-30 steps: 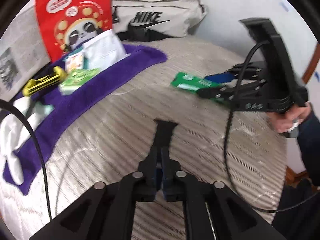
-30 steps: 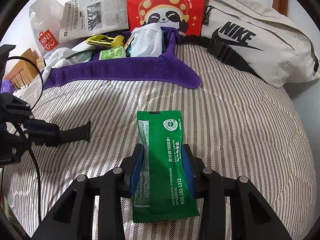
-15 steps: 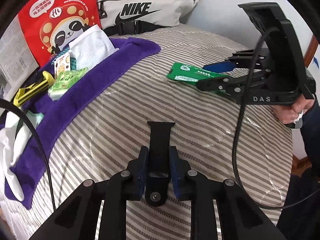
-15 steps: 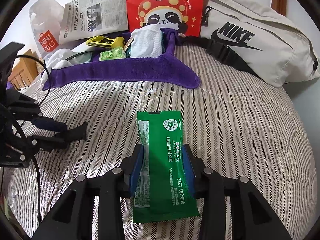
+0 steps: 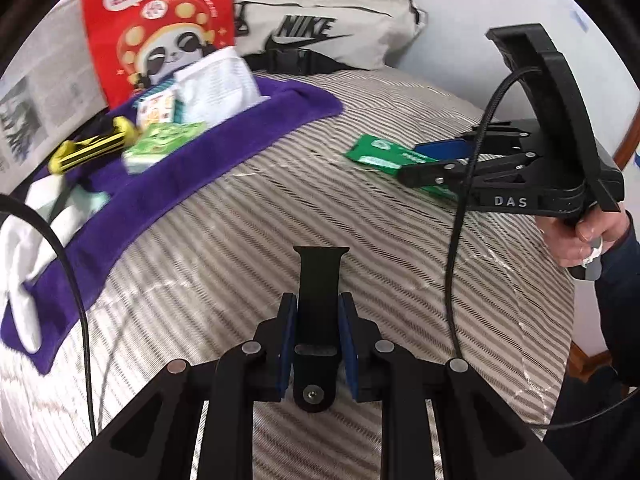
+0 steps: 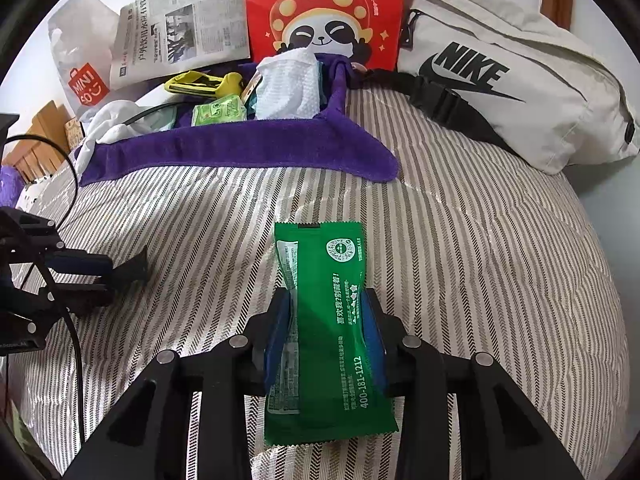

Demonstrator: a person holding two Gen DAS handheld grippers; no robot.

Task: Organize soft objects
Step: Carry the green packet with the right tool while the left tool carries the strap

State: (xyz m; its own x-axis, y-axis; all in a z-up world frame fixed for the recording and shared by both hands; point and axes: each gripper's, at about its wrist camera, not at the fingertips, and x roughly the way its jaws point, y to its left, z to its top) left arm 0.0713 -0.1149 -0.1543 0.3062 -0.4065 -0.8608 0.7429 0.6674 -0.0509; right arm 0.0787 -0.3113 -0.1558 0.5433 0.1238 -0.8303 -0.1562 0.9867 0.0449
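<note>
My left gripper (image 5: 318,320) is shut on a black strap (image 5: 320,280) that lies lengthwise between its blue pads over the striped bedspread (image 5: 280,220). My right gripper (image 6: 326,312) is shut on a green snack packet (image 6: 324,320), pinched at its middle, just above the bedspread (image 6: 480,260). The packet also shows in the left wrist view (image 5: 380,154), held by the right gripper (image 5: 432,160). A purple towel (image 6: 240,148) at the back holds a white cloth pack (image 6: 288,84), a green tissue pack (image 6: 218,110) and a yellow tool (image 6: 200,82).
A red panda bag (image 6: 324,12), a newspaper (image 6: 180,32) and a beige Nike bag (image 6: 500,80) stand behind the towel. White cloth (image 5: 24,248) lies at the towel's left end. A Miniso bag (image 6: 80,64) is at far left. Black cables (image 5: 456,240) hang from the grippers.
The left gripper, tightly shut a second ago, now grips the black strap between its pads, and its view has swung. The right gripper holds the green packet still.
</note>
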